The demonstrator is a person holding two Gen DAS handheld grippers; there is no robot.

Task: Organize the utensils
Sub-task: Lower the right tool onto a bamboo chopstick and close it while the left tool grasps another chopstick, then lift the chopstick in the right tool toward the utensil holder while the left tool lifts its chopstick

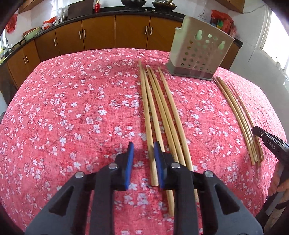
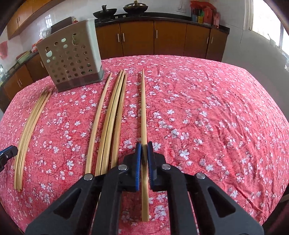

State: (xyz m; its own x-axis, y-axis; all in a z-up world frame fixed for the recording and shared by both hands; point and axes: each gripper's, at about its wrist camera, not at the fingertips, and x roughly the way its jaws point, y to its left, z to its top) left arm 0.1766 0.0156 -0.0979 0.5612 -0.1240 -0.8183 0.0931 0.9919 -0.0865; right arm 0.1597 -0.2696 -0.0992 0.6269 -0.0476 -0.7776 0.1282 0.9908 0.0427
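Note:
Several wooden chopsticks lie lengthwise on the red floral tablecloth [image 1: 72, 108]. In the left wrist view one group [image 1: 159, 115] lies ahead of my left gripper [image 1: 143, 150], which is open, with one chopstick [image 1: 149, 130] between its blue pads. A second group [image 1: 238, 119] lies to the right, by my right gripper [image 1: 271, 144]. In the right wrist view my right gripper [image 2: 144, 151] is shut on a single chopstick [image 2: 143, 112]. A beige perforated utensil holder [image 1: 198, 52] stands upright at the far side; it also shows in the right wrist view [image 2: 72, 57].
Brown kitchen cabinets [image 1: 115, 32] with a dark counter run behind the table. Woks [image 2: 135, 7] sit on the stove. In the right wrist view more chopsticks [image 2: 110, 119] lie left of the held one, and a thin bundle [image 2: 30, 130] lies near the left edge.

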